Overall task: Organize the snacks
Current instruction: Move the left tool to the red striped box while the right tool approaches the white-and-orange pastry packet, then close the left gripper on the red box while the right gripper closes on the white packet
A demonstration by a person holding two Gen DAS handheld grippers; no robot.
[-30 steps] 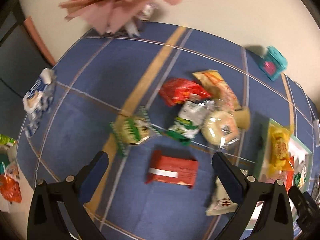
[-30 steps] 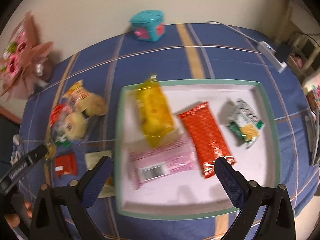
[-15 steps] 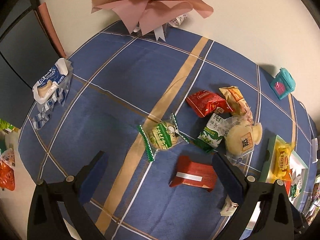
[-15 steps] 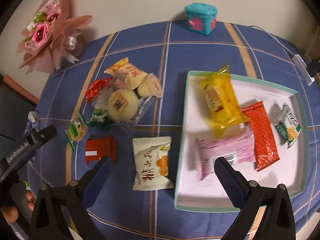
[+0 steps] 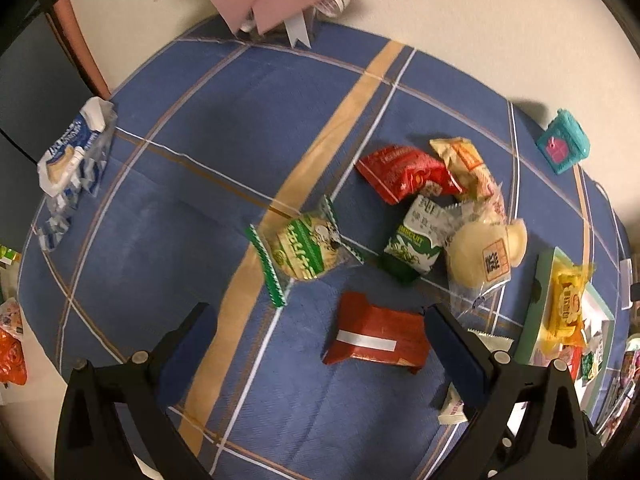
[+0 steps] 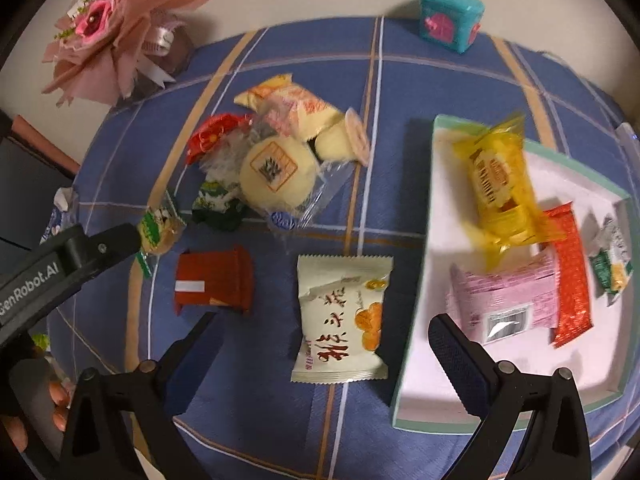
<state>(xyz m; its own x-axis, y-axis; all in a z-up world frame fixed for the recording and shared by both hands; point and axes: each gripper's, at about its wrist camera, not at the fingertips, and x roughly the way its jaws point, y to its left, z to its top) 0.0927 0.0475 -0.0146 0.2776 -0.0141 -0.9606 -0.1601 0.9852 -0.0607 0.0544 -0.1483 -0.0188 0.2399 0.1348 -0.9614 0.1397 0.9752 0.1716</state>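
Loose snacks lie on the blue checked tablecloth. A dark red packet [image 5: 376, 338] [image 6: 214, 280] lies just ahead of my open, empty left gripper [image 5: 320, 328]. A green biscuit packet [image 5: 304, 250], a green-white packet [image 5: 416, 242], a red packet [image 5: 404, 172] and a round pastry [image 5: 486, 254] [image 6: 276, 178] lie beyond it. My open, empty right gripper [image 6: 320, 340] hovers over a cream packet [image 6: 344, 316]. To its right, the white tray [image 6: 412, 360] holds yellow [image 6: 500, 188], pink [image 6: 504, 300], orange-red [image 6: 570, 276] and small green packets.
A pink paper bouquet [image 6: 108, 40] stands at the table's far left edge. A teal box [image 6: 450, 18] sits at the far edge. A blue-white wrapper [image 5: 72, 160] lies at the left edge. More packets [image 5: 10, 352] lie off the table, left.
My left gripper came closer to the dark red packet. My right gripper swung left off the tray and now sits over the cream packet.
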